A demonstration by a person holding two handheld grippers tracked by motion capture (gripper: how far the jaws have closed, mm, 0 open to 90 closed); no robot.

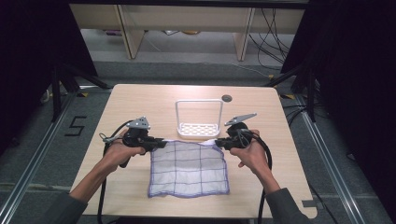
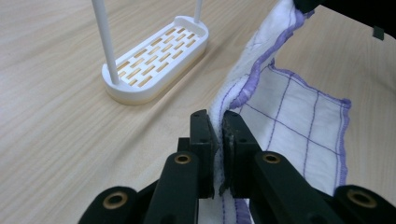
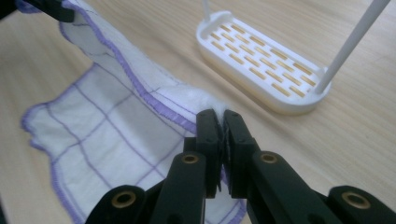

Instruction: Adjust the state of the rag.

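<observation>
A white cloth (image 1: pixel 188 169) with a purple grid and purple hem lies on the wooden table (image 1: pixel 140 100), its far edge lifted. My left gripper (image 1: pixel 162 143) is shut on the cloth's far left corner; in the left gripper view the cloth (image 2: pixel 280 116) runs between the jaws of that gripper (image 2: pixel 218 127). My right gripper (image 1: pixel 219 143) is shut on the far right corner, and the right gripper view has the cloth (image 3: pixel 107 126) pinched in the gripper (image 3: pixel 219 122). A white rack (image 1: pixel 199 119) with a slotted base and a hoop handle stands just beyond the cloth.
The rack's slotted base (image 2: pixel 156 58) lies close ahead of the left gripper, and the base (image 3: pixel 261 60) is likewise ahead of the right gripper. A round cable hole (image 1: pixel 227 98) sits at the table's far right. Dark stands and cables flank the table.
</observation>
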